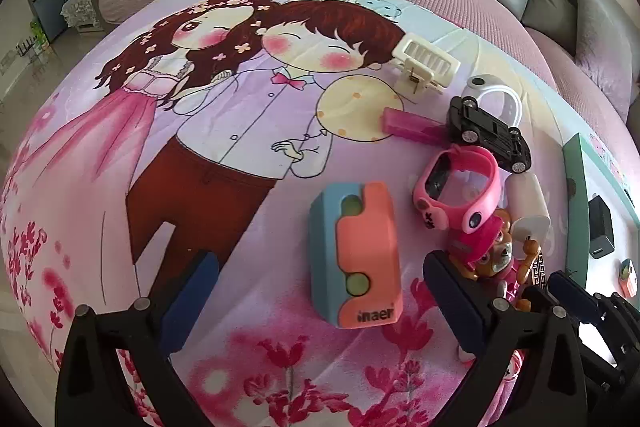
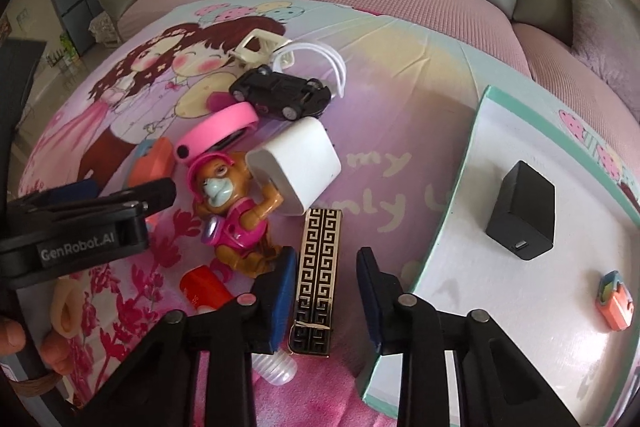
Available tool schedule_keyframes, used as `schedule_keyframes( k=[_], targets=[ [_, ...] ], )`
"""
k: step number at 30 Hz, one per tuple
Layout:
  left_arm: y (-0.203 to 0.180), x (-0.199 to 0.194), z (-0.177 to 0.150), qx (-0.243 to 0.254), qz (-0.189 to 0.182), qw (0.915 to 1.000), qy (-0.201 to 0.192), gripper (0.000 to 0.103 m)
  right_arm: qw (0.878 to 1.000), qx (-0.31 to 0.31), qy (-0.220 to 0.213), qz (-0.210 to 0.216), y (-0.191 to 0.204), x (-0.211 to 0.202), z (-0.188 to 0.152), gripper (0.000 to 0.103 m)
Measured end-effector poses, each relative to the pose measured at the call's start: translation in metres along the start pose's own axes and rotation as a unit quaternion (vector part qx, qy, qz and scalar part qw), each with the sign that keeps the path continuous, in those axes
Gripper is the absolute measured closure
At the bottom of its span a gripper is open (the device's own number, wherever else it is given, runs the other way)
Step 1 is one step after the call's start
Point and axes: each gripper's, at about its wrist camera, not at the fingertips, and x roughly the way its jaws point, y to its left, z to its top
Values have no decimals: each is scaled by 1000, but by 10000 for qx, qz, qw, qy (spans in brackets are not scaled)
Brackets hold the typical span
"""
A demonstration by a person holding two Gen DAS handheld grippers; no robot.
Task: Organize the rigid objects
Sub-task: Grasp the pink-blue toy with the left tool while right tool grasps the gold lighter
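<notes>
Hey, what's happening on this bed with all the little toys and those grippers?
A person is sorting small rigid things off a cartoon bedspread onto a white tray, which already holds a black charger and a small orange toy. The right hand-held gripper straddles a black-and-gold patterned case; its left pad looks against it, the right pad not yet. The left hand-held gripper is open around an orange-and-blue block.

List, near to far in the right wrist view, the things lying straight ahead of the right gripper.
Right gripper → black-and-gold patterned box → white charger → black toy car → white band.
</notes>
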Motion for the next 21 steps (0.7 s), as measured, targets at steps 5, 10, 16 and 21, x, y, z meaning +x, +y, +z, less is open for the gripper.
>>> schedule_keyframes(
  k=[5, 10, 16, 21],
  targets=[
    [-10, 2, -1, 207, 19, 9998, 35, 17, 9999, -106, 3, -127, 6, 2, 0, 70],
    [-12, -3, -1, 299, 27, 9995, -57, 45, 9997, -153, -23, -198, 7, 4, -1, 70],
    [-17, -5, -1, 417, -74, 9991, -95, 57, 9994, -261, -11, -217, 11, 8, 0, 70],
    [-15, -6, -1, 375, -138, 9991, -111, 58, 9996, -223, -15, -168, 13, 10, 0, 74]
  ],
)
